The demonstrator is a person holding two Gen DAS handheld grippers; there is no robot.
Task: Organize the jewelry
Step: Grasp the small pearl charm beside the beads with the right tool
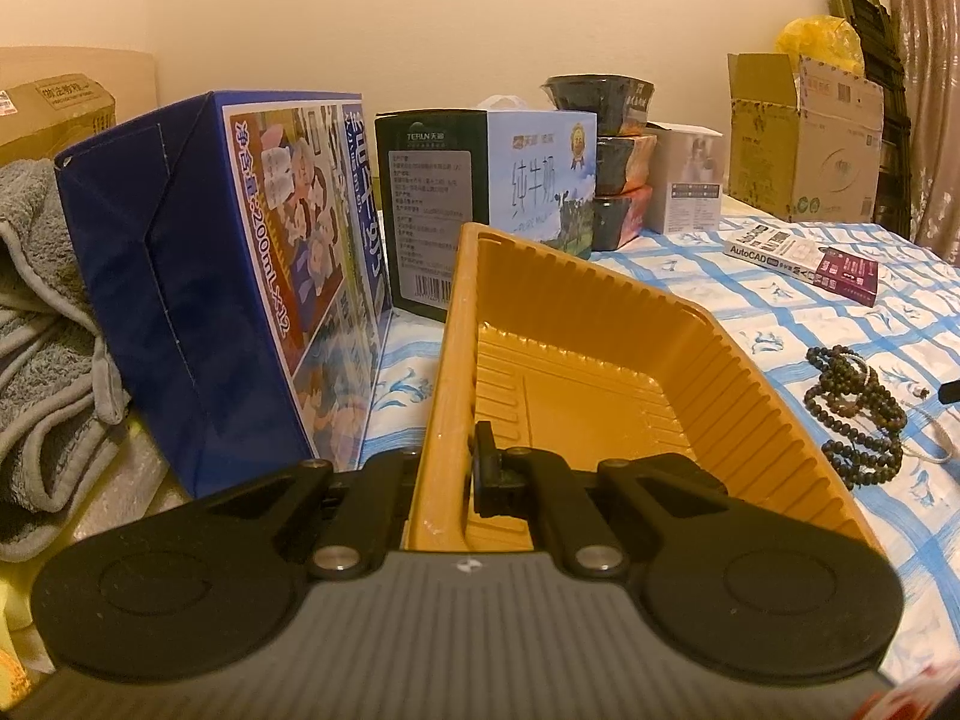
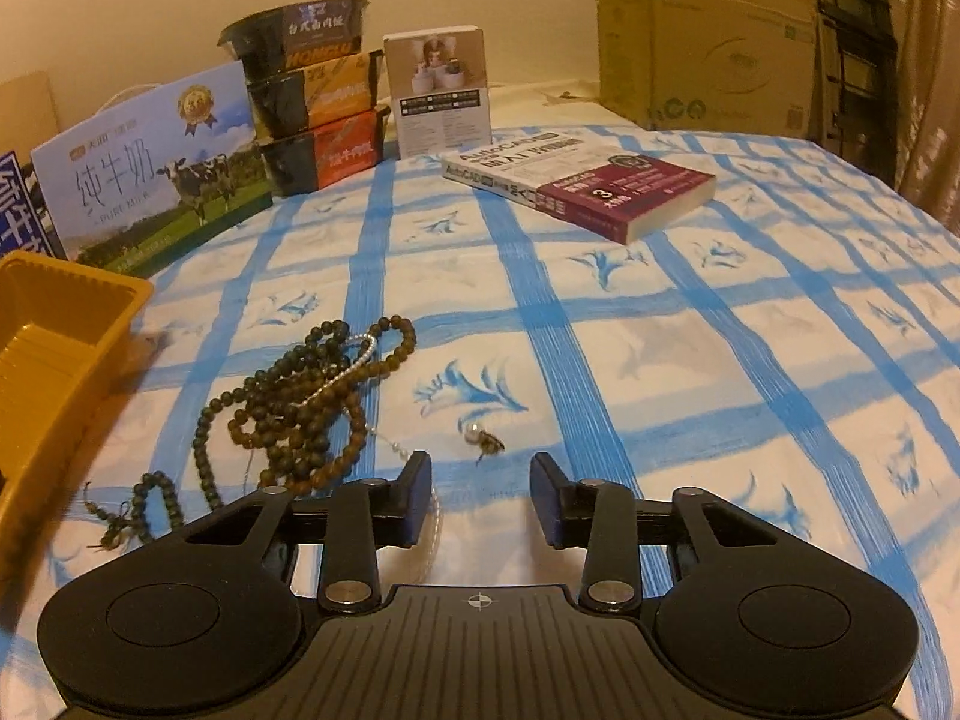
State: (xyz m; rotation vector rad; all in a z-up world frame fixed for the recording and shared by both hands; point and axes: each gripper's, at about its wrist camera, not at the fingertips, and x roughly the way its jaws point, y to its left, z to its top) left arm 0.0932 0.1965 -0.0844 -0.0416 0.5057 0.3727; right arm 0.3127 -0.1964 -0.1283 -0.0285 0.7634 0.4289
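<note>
Blue-checked cloth carries beads, a book, boxes — and 1 tray.

Dim, warm yellowish indoor light tints both fisheye views, edges bow and darken at the corners, and detail looks soft and grainy throughout.

- The left gripper is clamped on the near wall of the yellow tray, which is tilted.
- Dark bead strings lie on the blue-checked bench toward its right edge, apart from the tray.
- A blue milk carton box stands left of the tray.
</note>
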